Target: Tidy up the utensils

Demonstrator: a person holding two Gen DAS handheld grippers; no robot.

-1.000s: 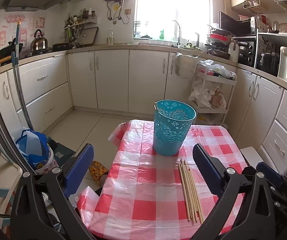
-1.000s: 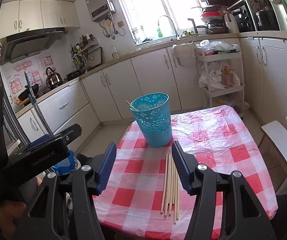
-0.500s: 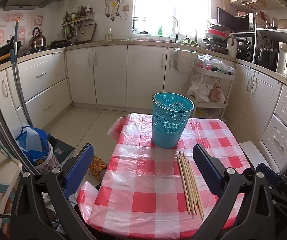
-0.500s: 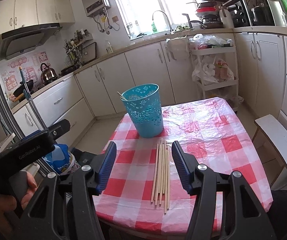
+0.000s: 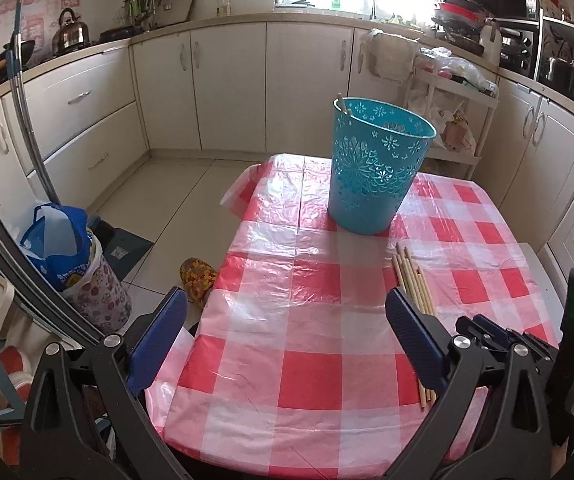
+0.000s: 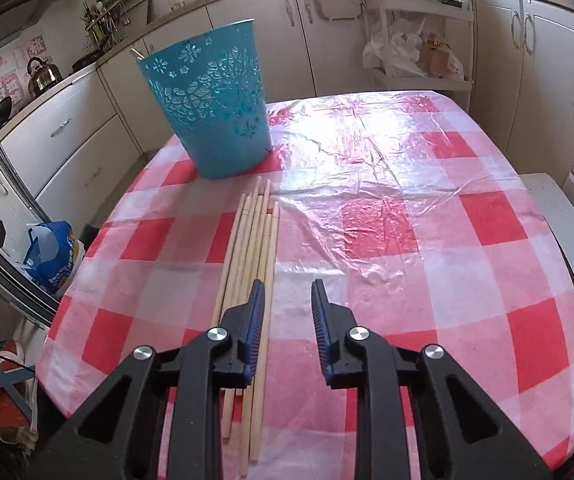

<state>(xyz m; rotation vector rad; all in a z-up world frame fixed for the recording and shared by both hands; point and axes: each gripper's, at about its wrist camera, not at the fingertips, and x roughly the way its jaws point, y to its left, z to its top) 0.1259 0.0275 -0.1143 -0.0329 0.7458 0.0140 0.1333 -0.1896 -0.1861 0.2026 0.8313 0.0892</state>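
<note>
Several wooden chopsticks lie side by side on the red-and-white checked tablecloth, pointing toward a teal openwork basket. The basket stands upright at the table's far side, with a stick tip at its far-left rim. My right gripper hovers low over the near part of the chopsticks, its jaws partly closed with a narrow gap, holding nothing; its left finger lies over the bundle. My left gripper is wide open and empty above the table's near left part; the chopsticks lie by its right finger.
White kitchen cabinets run around the room behind the table. A bin with a blue bag stands on the floor at the left. A white stool sits by the table's right side, and a white rack with bags is behind.
My right gripper has dropped down and forward to the chopsticks and its jaws have narrowed. My left gripper has moved a little closer to the table and stays wide open.
</note>
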